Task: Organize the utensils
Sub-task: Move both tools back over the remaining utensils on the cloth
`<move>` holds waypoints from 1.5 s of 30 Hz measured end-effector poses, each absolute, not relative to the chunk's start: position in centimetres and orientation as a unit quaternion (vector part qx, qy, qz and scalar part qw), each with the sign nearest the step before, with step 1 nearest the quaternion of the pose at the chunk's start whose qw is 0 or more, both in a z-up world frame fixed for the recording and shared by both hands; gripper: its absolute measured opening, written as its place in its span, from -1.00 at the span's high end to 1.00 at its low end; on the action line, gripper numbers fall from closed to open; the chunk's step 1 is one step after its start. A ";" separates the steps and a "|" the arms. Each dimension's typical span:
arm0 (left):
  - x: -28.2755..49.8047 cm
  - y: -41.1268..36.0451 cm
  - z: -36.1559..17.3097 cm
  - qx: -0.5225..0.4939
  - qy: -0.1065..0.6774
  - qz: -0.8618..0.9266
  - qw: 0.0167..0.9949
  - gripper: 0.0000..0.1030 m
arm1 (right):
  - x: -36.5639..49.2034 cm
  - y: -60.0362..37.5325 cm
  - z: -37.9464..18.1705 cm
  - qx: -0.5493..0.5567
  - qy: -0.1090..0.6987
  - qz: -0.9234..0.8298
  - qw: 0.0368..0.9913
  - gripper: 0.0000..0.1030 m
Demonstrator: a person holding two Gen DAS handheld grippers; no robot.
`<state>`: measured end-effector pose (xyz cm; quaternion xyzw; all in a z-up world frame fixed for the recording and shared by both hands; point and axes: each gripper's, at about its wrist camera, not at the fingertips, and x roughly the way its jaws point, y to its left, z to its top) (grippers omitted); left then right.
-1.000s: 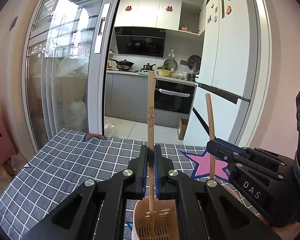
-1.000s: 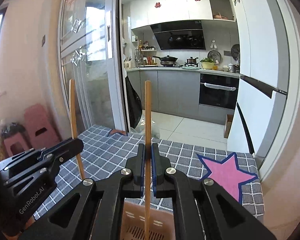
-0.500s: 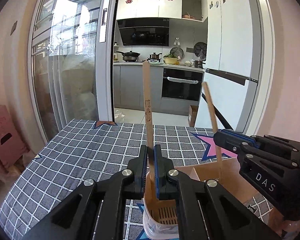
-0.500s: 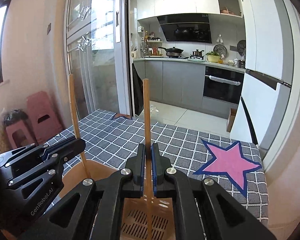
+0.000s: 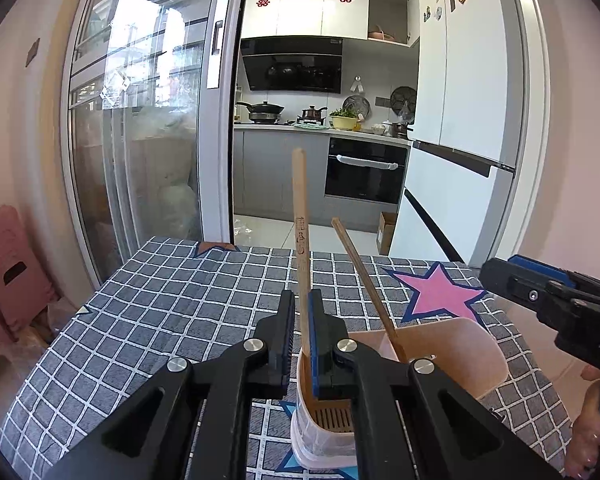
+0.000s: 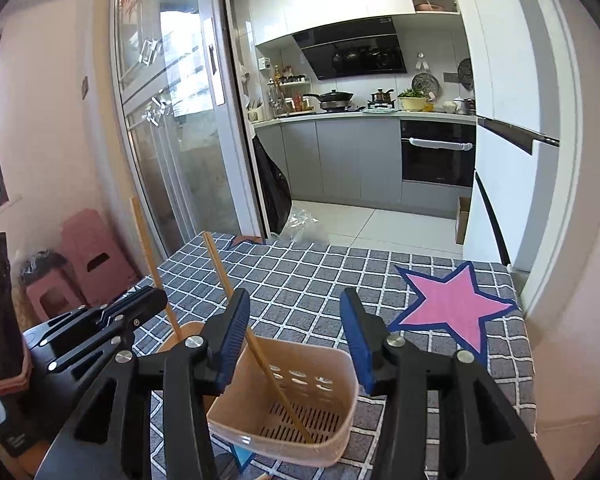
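Observation:
My left gripper (image 5: 300, 320) is shut on an upright wooden chopstick (image 5: 301, 232) whose lower end reaches into the beige slotted utensil holder (image 5: 472, 336). A second chopstick (image 5: 362, 280) leans loose in that holder. In the right wrist view my right gripper (image 6: 296, 336) hovers over the holder (image 6: 340, 364) with its jaws opening. The loose chopstick (image 6: 260, 352) slants past the left pad with nothing pressing on it. The left gripper (image 6: 152, 300) and its chopstick (image 6: 150, 256) show at the left there. The right gripper (image 5: 500, 272) shows at the right edge of the left wrist view.
The holder stands on a grey checked tablecloth (image 6: 308, 280) with a pink star (image 6: 456, 304) at the right. Pink stools (image 6: 88, 256) stand beside the table on the left. A glass sliding door (image 5: 148, 140) and a white fridge (image 5: 460, 160) lie beyond the far edge.
The right gripper has opened and let go of its chopstick, which tipped over to lean in the holder. The left gripper still holds its chopstick upright.

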<state>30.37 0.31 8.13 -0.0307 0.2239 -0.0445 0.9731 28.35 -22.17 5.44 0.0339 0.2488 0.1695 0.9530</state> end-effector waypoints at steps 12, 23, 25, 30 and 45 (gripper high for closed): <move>23.6 2.6 9.9 -0.062 0.236 -0.074 0.967 -0.49 | 22.5 -24.9 5.7 0.080 0.280 0.179 0.940 -0.42; 17.0 3.9 3.4 -0.104 0.321 -0.085 0.937 -1.00 | 16.6 -27.3 -0.2 0.145 0.391 0.185 0.890 -0.95; 16.0 3.6 1.8 -0.101 0.347 -0.090 0.928 -1.00 | 15.6 -27.6 -1.7 0.147 0.409 0.180 0.882 -1.00; 13.1 2.2 -1.5 -0.027 0.385 -0.051 0.921 -1.00 | 14.2 -27.1 -5.8 0.118 0.492 0.168 0.846 -1.00; 11.6 3.5 -4.2 -0.024 0.430 -0.020 0.903 -1.00 | 12.2 -25.2 -8.9 0.039 0.563 0.107 0.819 -1.00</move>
